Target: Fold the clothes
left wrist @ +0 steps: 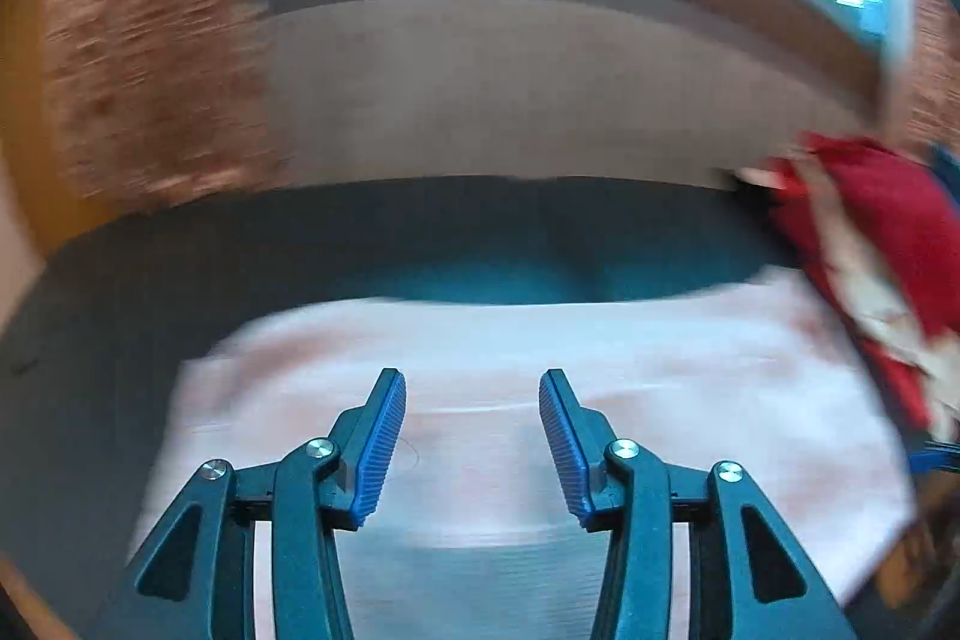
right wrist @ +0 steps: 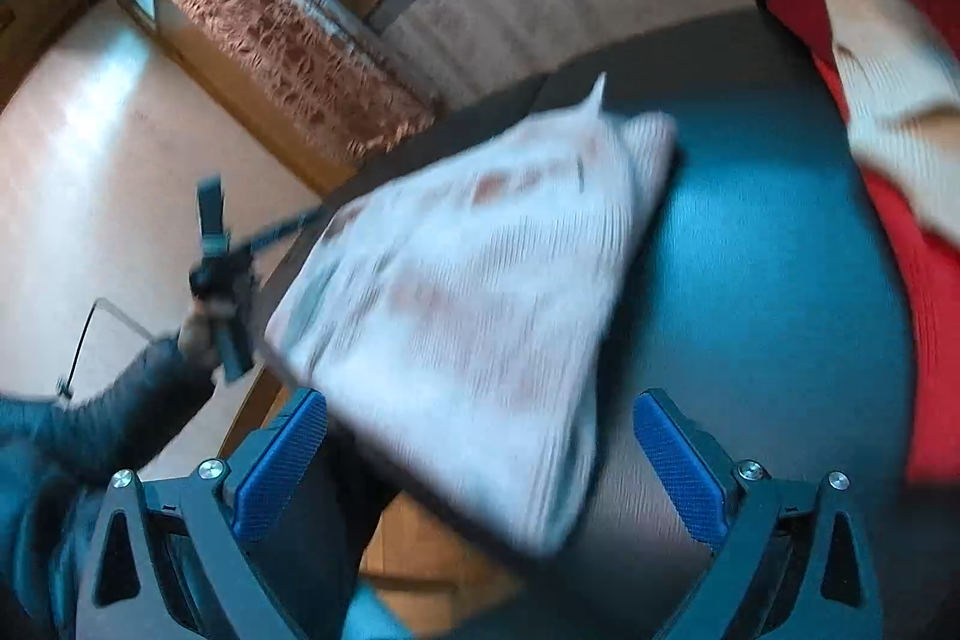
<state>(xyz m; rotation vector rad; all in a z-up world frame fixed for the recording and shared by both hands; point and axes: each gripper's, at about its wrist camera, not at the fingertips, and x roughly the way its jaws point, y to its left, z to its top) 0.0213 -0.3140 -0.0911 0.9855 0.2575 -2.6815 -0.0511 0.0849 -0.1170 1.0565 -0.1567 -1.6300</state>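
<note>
Left gripper [left wrist: 472, 436] standing apart with nothing between blue ribbed pads [left wrist: 379, 451], hovering over folded white knitted cloth with faint reddish print [left wrist: 510, 370]. Right gripper [right wrist: 480, 451] standing wide and empty, just before same cloth [right wrist: 480, 280]. Cloth lying on dark blue-grey table surface [right wrist: 750, 280]. Red and cream knitted garment [right wrist: 888, 58] lying right of cloth.

Bare dark tabletop [left wrist: 420, 244] lies beyond the folded garment [left wrist: 510, 400]; red pile [left wrist: 870, 232] (right) blocks.

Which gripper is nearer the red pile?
Right. The right gripper hangs over the white cloth, the red pile just beside it; the left gripper is beyond the cloth's far edge.
</note>
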